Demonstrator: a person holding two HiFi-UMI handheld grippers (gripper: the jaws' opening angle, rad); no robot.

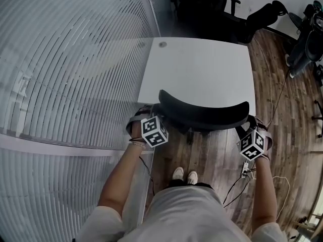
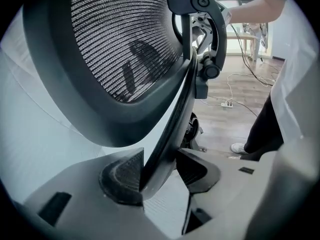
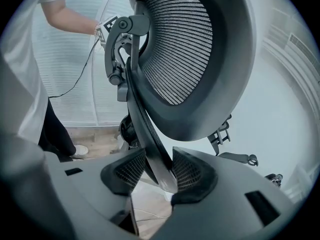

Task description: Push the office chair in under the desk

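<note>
In the head view, the office chair (image 1: 204, 114) stands with its backrest at the near edge of the white counter (image 1: 202, 69), so a hard shove could bang it into that edge. In the left gripper view, the left gripper (image 2: 159, 171) has its jaws clamped on the backrest's thin side frame, a hold that might slide off. In the right gripper view, the right gripper (image 3: 159, 170) clamps the opposite frame, and uneven pushing would likely swivel the chair askew.

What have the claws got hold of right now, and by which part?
The chair, by the frame of its back: the left claw is shut on the bar at the left side, the right claw on the bar at the right.
</note>
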